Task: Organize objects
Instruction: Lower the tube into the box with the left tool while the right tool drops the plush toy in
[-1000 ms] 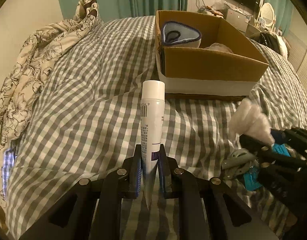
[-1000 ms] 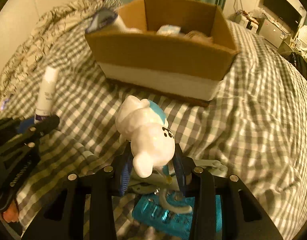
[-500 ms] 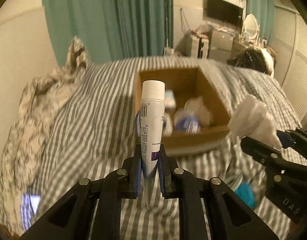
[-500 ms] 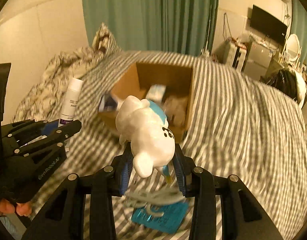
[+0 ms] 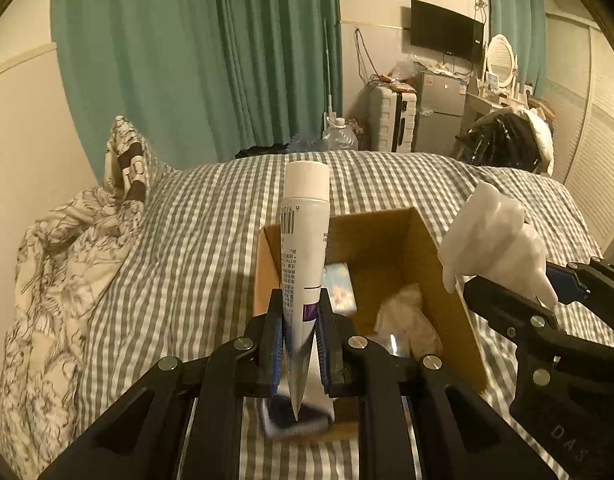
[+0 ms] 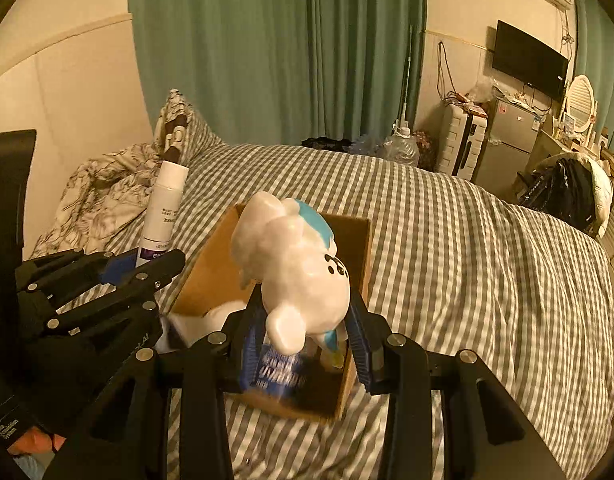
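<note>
Left gripper point(image 5: 300, 332) clamped on the lower end of a white tube point(image 5: 305, 240), cap pointing up, barcode and small print facing the camera, purple band just above the blue finger pads point(image 5: 275, 344). Held above the near left corner of an open cardboard box point(image 5: 459, 312) resting on a grey-and-white checked bedspread point(image 5: 187, 248).

Right gripper point(image 6: 307, 340) closed around a white plush toy point(image 6: 295, 272) with a blue patch on top and black markings on its side, raised over the same cardboard box. Seen from the left wrist view, same toy off to the right, level with the box's right wall.

Inside the box: a pale blue packet point(image 5: 339, 288) against the left side, a crumpled white item point(image 5: 407, 316) toward the right, and a blurred blue-and-white item point(image 6: 281, 372) under the toy.

Beyond the bed: a floral duvet point(image 5: 67, 264) bunched on the left, green curtains point(image 5: 211, 60) behind, a wall-mounted television point(image 5: 447, 30) and a white suitcase point(image 5: 391, 120) at the far right.
</note>
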`<action>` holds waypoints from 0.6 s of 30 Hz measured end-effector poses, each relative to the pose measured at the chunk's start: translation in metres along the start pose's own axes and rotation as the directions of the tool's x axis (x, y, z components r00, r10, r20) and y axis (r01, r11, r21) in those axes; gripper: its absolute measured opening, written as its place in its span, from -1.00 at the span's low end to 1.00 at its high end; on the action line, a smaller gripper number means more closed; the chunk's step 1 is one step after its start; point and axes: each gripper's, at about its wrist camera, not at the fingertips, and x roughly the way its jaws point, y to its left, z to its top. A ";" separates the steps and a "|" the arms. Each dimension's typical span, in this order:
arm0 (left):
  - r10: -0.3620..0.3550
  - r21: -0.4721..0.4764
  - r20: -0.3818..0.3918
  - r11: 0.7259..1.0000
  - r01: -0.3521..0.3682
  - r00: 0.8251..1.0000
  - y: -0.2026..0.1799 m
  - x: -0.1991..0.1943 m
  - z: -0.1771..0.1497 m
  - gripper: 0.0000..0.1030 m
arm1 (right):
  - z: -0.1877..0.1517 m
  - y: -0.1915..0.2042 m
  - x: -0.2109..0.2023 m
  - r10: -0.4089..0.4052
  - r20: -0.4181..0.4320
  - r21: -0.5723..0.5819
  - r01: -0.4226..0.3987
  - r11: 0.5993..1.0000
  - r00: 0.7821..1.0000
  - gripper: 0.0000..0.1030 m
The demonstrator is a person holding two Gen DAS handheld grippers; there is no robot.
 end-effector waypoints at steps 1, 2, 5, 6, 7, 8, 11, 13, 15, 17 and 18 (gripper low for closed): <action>0.003 0.004 -0.004 1.000 -0.003 1.000 0.000 0.006 0.001 -0.73 | 0.003 -0.001 0.007 -0.001 -0.005 0.002 0.001 1.000 1.000 -0.28; 0.006 0.012 -0.008 1.000 -0.006 1.000 -0.001 0.013 0.003 -0.73 | 0.004 -0.003 0.011 -0.001 -0.009 0.003 0.002 1.000 1.000 -0.28; 0.011 0.018 -0.028 1.000 -0.011 1.000 -0.003 0.032 0.004 -0.73 | 0.008 -0.008 0.032 -0.001 -0.029 0.009 0.001 1.000 1.000 -0.28; 0.009 0.016 -0.035 1.000 -0.008 0.999 -0.003 0.038 0.003 -0.73 | 0.008 -0.010 0.041 0.000 -0.039 0.011 0.000 1.000 0.999 -0.28; 0.005 0.015 -0.042 1.000 -0.004 0.999 -0.003 0.044 0.002 -0.73 | 0.008 -0.011 0.046 0.001 -0.045 0.013 0.000 1.000 0.999 -0.28; 0.001 0.015 -0.051 1.000 0.000 0.999 -0.003 0.050 0.001 -0.73 | 0.007 -0.013 0.050 0.002 -0.050 0.016 -0.001 1.000 0.999 -0.28; -0.003 0.026 -0.069 1.000 0.005 0.998 -0.006 0.064 -0.003 -0.73 | 0.002 -0.016 0.061 0.014 -0.068 0.028 -0.012 1.000 0.998 -0.27; -0.012 0.027 -0.077 1.000 0.015 0.997 -0.008 0.069 -0.005 -0.72 | -0.001 -0.019 0.064 0.027 -0.085 0.035 -0.024 0.999 0.996 -0.27; -0.020 0.028 -0.080 0.999 0.023 0.997 -0.010 0.069 -0.007 -0.70 | -0.003 -0.022 0.062 0.022 -0.089 0.038 -0.018 0.999 0.996 -0.22; -0.023 0.030 -0.087 0.999 0.025 0.996 -0.011 0.069 -0.006 -0.65 | -0.003 -0.025 0.055 0.015 -0.074 0.045 -0.012 0.999 0.997 0.02; -0.016 0.031 -0.090 0.999 0.019 0.996 -0.011 0.066 -0.006 -0.63 | -0.001 -0.027 0.047 0.016 -0.059 0.052 -0.013 0.999 0.998 0.17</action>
